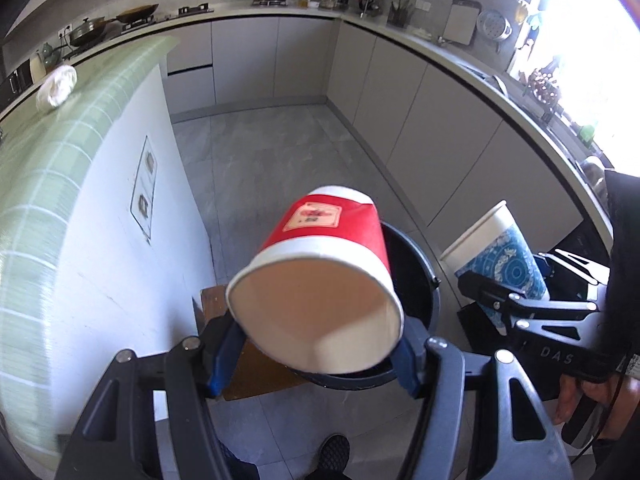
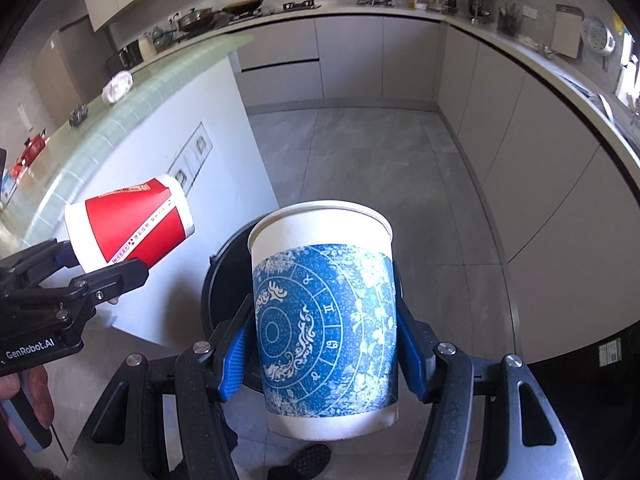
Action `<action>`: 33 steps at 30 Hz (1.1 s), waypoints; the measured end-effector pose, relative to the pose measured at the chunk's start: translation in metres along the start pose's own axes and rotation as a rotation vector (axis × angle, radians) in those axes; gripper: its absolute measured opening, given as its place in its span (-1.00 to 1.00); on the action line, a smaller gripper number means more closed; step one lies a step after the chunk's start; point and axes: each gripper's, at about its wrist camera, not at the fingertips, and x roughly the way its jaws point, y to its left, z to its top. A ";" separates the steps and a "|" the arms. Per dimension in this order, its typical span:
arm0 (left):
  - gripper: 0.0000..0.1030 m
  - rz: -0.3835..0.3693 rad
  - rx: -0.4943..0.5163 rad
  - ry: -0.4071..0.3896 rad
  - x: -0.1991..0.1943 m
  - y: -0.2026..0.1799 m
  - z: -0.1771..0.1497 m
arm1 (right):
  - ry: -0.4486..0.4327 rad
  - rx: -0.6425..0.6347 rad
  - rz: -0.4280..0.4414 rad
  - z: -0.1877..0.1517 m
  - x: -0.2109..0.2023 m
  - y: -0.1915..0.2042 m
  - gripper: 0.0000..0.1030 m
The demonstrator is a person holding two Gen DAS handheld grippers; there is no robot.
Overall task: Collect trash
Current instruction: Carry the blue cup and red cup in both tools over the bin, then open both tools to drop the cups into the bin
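My L gripper (image 1: 316,354) pinches red paper cup (image 1: 320,264), R gripper (image 2: 326,356) pinches blue-patterned cup (image 2: 324,320); black bin (image 2: 224,280) just beyond both jaws.

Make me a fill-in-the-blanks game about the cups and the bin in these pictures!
1. The left claw is shut on the ____ paper cup.
2. The right claw is shut on the ____ patterned paper cup.
3. Below both cups stands a black ____.
4. A crumpled white wad lies on the ____ tiled counter.

Missing words: red; blue; trash bin; green
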 end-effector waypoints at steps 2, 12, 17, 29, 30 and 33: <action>0.25 0.007 -0.006 0.011 0.009 -0.002 -0.002 | 0.017 -0.011 0.009 -0.002 0.012 -0.001 0.26; 0.25 0.035 -0.037 0.068 0.056 -0.001 -0.010 | 0.097 -0.096 0.046 -0.006 0.076 0.001 0.26; 0.25 0.042 -0.042 0.092 0.069 0.000 -0.011 | 0.120 -0.125 0.060 -0.004 0.098 -0.001 0.26; 0.88 0.152 -0.098 0.060 0.065 0.012 -0.013 | 0.039 -0.334 -0.035 -0.009 0.103 0.004 1.00; 0.87 0.161 -0.107 0.050 0.060 0.013 -0.012 | 0.031 -0.330 -0.048 -0.009 0.100 -0.002 1.00; 0.88 0.168 -0.108 0.035 0.051 0.010 -0.012 | 0.013 -0.315 -0.070 -0.007 0.090 -0.012 1.00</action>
